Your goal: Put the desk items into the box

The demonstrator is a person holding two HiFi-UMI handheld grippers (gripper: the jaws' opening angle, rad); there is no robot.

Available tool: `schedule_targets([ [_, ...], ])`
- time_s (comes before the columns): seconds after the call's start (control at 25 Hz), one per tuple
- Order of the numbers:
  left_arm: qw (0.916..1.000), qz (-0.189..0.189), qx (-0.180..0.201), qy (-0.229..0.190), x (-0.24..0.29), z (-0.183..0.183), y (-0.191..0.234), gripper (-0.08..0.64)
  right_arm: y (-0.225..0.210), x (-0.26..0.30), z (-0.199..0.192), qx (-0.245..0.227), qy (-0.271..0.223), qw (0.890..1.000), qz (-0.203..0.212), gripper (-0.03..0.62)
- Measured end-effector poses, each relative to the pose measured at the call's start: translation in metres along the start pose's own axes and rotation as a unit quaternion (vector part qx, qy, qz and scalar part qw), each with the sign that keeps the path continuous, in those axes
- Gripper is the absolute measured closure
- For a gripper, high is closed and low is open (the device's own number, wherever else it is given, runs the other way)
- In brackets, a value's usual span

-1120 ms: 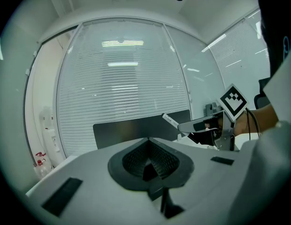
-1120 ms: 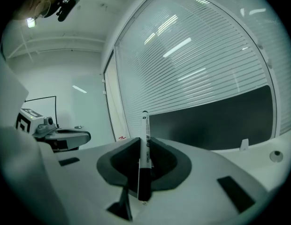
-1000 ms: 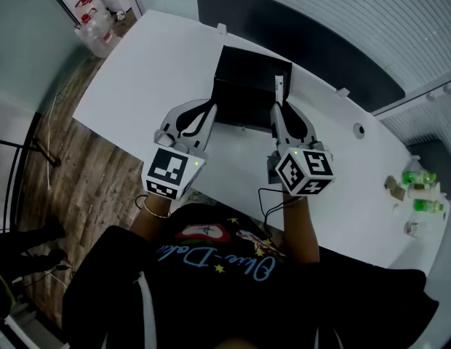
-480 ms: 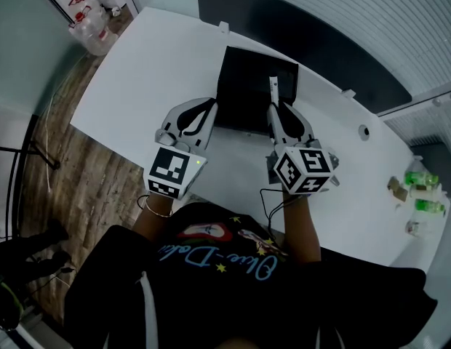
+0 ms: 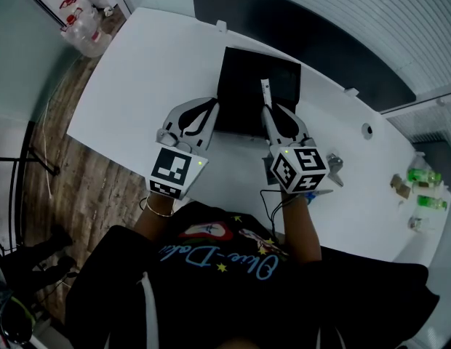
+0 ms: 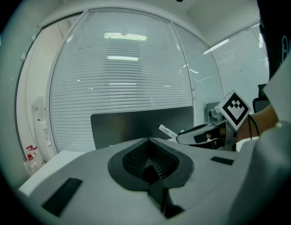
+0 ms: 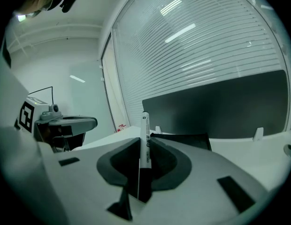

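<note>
Overhead, the head view shows a white table point(image 5: 138, 78) with an open black box point(image 5: 244, 86) on it, and both grippers reaching toward the box's near edge. The left gripper point(image 5: 211, 107) sits at the box's near left corner with its fingers pressed together and nothing between them. The right gripper point(image 5: 269, 116) pinches a white marker point(image 5: 265, 93), whose free end reaches out over the box's dark inside. Small green-labelled bottles point(image 5: 422, 187) stand well apart at the table's far right. Next, the left gripper view has the left gripper's fingers point(image 6: 148, 146) meeting at their tips, empty, with the right gripper point(image 6: 202, 132) off to the right and the marker point(image 6: 168, 131) sticking out of it in front of a dark panel point(image 6: 136, 123). Lastly, the right gripper view shows the right gripper's fingers point(image 7: 143, 158) clamped on the marker point(image 7: 145, 135), black end low in the grip, white barrel upright, the box point(image 7: 183, 139) just beyond and the left gripper point(image 7: 70, 123) at the left.
</note>
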State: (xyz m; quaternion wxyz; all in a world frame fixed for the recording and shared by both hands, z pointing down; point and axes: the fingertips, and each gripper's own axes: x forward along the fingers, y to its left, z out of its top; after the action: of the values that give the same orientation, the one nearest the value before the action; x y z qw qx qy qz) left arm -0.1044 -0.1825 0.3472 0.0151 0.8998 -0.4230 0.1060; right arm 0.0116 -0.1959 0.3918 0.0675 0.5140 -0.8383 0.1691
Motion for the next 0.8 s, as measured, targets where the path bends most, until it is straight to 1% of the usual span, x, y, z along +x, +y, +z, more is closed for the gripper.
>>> schedule_targets([
  [0.16,1.0,-0.003,-0.009,0.003,0.005,-0.006,0.008,0.552,0.0,0.009,-0.009,-0.003,0.015,1.0,-0.003,0.518],
  [0.44,0.9998,-0.012,-0.013,0.006,0.012,-0.013,0.017,0.552,0.002,0.021,-0.024,-0.011,0.035,0.999,-0.003,0.518],
  [0.8,0.9997,-0.017,-0.012,0.013,0.018,-0.018,0.028,0.552,0.002,0.033,-0.04,-0.019,0.062,0.998,-0.001,0.518],
])
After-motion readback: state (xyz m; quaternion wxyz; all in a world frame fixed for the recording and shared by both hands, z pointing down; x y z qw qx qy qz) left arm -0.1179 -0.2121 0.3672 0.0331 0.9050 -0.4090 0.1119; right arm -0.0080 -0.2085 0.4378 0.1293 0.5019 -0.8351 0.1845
